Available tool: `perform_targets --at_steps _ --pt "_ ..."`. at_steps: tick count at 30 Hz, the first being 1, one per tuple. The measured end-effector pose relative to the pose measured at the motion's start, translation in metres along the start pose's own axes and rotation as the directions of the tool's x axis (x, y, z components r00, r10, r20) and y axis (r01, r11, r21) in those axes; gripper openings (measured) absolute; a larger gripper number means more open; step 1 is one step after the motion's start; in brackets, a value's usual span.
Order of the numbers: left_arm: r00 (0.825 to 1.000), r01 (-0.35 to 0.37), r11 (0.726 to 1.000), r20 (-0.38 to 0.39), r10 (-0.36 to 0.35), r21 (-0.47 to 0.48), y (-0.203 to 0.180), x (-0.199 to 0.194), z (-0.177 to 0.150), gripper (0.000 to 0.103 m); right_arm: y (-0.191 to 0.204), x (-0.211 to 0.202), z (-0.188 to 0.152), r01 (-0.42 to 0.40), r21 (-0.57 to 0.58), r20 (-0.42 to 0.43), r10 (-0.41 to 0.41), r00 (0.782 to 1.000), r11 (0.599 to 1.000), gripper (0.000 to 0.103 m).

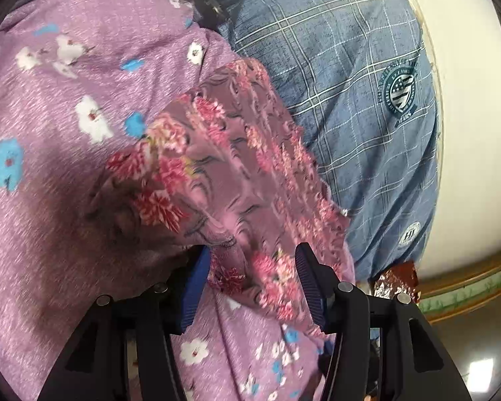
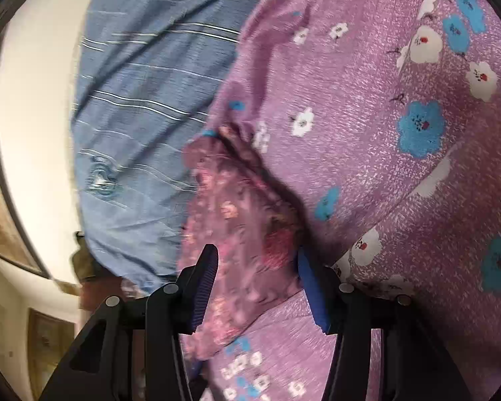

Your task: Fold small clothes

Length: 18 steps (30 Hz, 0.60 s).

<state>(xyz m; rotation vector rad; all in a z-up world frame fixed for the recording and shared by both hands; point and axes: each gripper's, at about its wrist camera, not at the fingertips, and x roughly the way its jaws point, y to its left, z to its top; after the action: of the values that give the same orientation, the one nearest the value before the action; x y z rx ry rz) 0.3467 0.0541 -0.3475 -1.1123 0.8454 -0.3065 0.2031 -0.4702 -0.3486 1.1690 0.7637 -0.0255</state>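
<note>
A small pink garment (image 1: 223,167) with red and pink flowers lies bunched on a purple sheet (image 1: 66,133) printed with white and blue flowers. My left gripper (image 1: 254,250) stands low over the garment's near end. Its jaws are apart, and loose cloth lies between the blue pads (image 1: 193,287) without being pinched. In the right wrist view the same garment (image 2: 237,220) is blurred and runs up between the jaws of my right gripper (image 2: 256,250). Those jaws are also spread, with a fold slack between them on the purple sheet (image 2: 367,117).
A blue checked cloth (image 1: 334,67) with round badges lies beside the purple sheet, and it shows again in the right wrist view (image 2: 143,100). A small dark object (image 1: 210,6) sits at the far seam between them. A white wall (image 1: 467,133) is beyond.
</note>
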Motion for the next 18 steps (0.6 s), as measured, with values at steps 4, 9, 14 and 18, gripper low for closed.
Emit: perform_targets --at_steps 4,9,14,18 --pt "1.000 0.004 1.000 0.009 -0.003 -0.007 0.004 0.008 0.000 0.051 0.007 -0.008 -0.005 0.084 -0.017 0.102 -0.082 0.991 0.996 0.051" --pt "1.000 -0.005 1.000 0.015 0.005 -0.007 0.007 0.006 -0.003 0.051 0.009 0.001 -0.004 0.102 -0.037 0.090 -0.098 0.991 0.994 0.057" --pt "1.000 0.021 0.997 -0.005 -0.021 -0.069 0.011 -0.010 -0.021 0.057 0.027 0.025 -0.021 0.047 -0.153 -0.044 -0.054 0.998 0.987 0.058" --pt "0.999 0.012 0.995 -0.042 -0.016 -0.097 0.013 -0.002 -0.018 0.063 0.029 0.037 -0.025 0.018 -0.158 -0.103 -0.035 0.994 0.987 0.056"
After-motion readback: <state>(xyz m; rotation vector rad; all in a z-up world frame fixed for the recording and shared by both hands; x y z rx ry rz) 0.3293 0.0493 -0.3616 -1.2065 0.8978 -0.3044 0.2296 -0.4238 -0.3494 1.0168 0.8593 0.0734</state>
